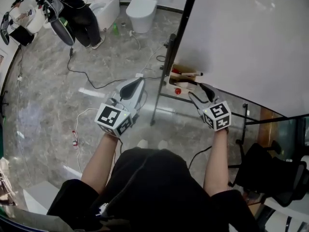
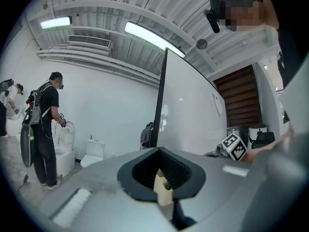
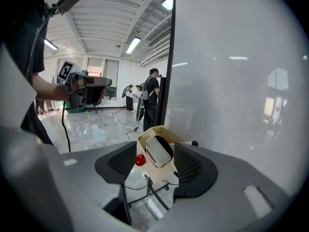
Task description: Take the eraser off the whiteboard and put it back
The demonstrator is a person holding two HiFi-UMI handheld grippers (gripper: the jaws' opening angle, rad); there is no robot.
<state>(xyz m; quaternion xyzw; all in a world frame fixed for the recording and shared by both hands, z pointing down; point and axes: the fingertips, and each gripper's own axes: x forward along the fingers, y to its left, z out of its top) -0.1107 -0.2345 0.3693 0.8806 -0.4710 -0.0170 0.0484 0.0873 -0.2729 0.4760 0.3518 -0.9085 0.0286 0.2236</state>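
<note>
Right gripper stood open before the eraser; left gripper was closed, empty.
A skewed grasp could have pushed the eraser off its tray.

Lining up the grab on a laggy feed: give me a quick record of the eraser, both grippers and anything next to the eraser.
eraser: lying in the cream tray at the whiteboard's lower corner, not gripped
right gripper: open, aimed at the eraser, short of it
left gripper: shut, held away from the board
beside eraser: small red round thing
</note>
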